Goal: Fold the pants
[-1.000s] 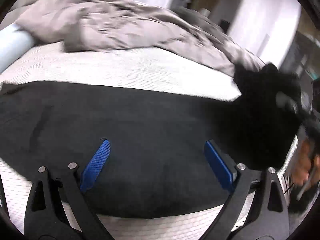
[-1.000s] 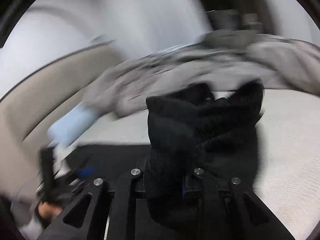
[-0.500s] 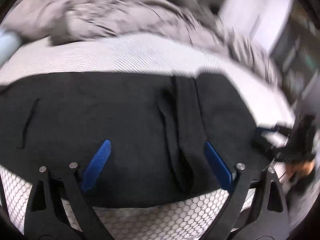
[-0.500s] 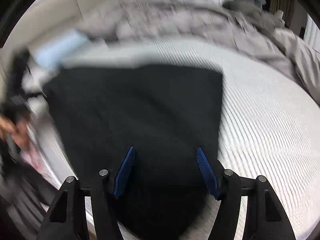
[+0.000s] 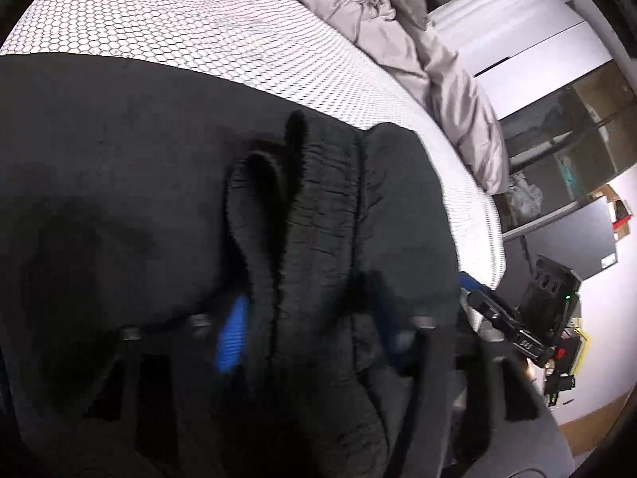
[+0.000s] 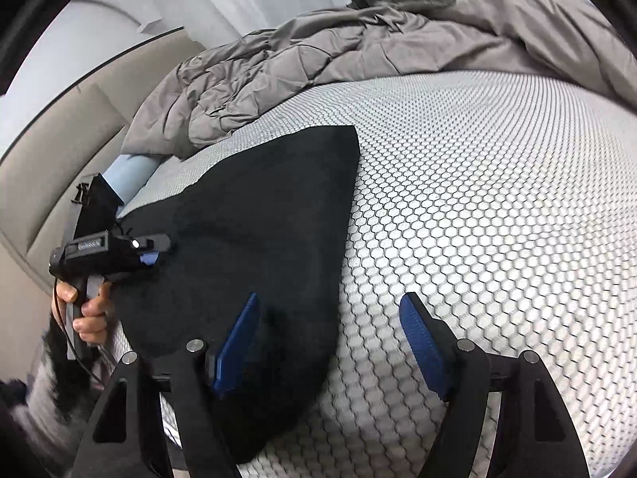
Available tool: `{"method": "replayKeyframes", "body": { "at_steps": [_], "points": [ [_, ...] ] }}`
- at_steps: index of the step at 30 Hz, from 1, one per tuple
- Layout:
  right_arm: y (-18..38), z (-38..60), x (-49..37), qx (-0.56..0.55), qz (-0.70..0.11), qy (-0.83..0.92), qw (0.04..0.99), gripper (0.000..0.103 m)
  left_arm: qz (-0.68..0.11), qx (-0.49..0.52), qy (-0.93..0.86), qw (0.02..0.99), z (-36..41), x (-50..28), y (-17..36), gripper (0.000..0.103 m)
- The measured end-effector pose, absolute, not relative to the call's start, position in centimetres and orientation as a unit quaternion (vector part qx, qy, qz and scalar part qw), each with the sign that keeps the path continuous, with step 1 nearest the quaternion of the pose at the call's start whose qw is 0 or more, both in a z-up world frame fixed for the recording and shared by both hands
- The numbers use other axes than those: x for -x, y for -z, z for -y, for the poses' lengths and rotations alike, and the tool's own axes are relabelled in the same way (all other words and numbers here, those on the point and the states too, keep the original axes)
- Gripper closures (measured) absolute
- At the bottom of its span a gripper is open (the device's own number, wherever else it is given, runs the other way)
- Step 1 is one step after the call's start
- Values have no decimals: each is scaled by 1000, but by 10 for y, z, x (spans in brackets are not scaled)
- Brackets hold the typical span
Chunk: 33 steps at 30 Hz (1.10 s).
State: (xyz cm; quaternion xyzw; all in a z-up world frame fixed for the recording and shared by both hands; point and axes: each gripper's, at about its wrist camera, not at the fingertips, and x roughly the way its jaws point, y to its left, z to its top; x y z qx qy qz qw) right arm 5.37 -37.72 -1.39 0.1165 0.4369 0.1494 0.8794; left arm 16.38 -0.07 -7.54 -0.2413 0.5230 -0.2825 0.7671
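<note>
Your right gripper (image 6: 330,342) hangs with its blue pads spread wide over the near edge of the bed (image 6: 497,207); one pad sits above the black pants (image 6: 258,239), the other above bare honeycomb mattress. The pants lie flat, folded to a dark slab with a straight edge on the right. Your left gripper (image 6: 149,249) is at the pants' far left edge, your hand (image 6: 85,310) around its handle. A gray duvet (image 6: 318,51) is bunched behind, a pale blue pillow (image 6: 131,173) beside it.

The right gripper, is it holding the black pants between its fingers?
No, the right gripper is open, with the pants lying flat on the mattress past its left finger.
</note>
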Motion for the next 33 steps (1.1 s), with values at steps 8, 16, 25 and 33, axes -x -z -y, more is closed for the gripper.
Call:
{"method": "replayKeyframes", "body": {
  "at_steps": [8, 16, 25, 33],
  "points": [
    [13, 357, -67, -101, -441, -164, 877, 29, -475, 223, 286, 802, -3, -149, 53, 92],
    [9, 351, -67, -102, -432, -165, 881, 29, -423, 201, 217, 857, -56, -142, 8, 90],
    [13, 354, -56, -146, -459, -214, 850, 29, -451, 157, 158, 864, -83, -120, 28, 63],
    [39, 335, -51, -200, -495, -284, 796, 83, -392, 133, 199, 888, -37, -86, -15, 47]
  ]
}}
